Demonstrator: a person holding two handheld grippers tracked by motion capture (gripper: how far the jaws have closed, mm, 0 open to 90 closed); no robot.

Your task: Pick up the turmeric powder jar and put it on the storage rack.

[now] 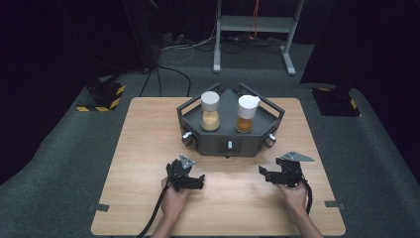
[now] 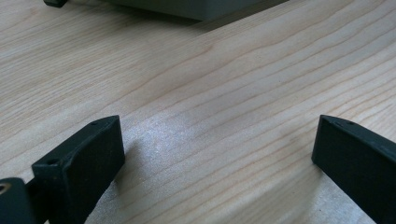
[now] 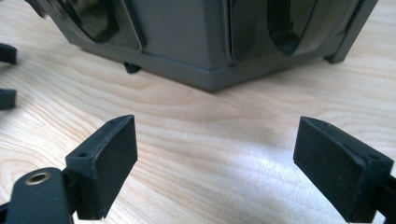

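I see my left hand (image 1: 174, 198) resting low on the pale wooden table (image 1: 148, 148), holding the black left gripper (image 1: 190, 179) with its jaws turned toward the right. My right hand (image 1: 293, 194) sits at the other side, and the black right gripper (image 1: 270, 174) it holds, with the grey three-cornered plate on top, points left and slightly forward. Both forearms enter from the near edge.

In the left gripper view the left gripper's two black jaws stand wide apart with nothing between them, just bare wood grain; beyond and above them a sliver of the dark grey angular rack (image 2: 196, 7) edges the top. In the right gripper view the jaws are likewise spread and empty, and the rack's base and dark recesses loom just ahead of them, close but not touching.

From the high view I get what the jaw cameras miss: the rack's top carries a white-capped jar of pale yellow granules (image 1: 210, 113) and, just beside it, a white-lidded jar of orange-brown contents (image 1: 245, 114), both upright, well ahead of either gripper.
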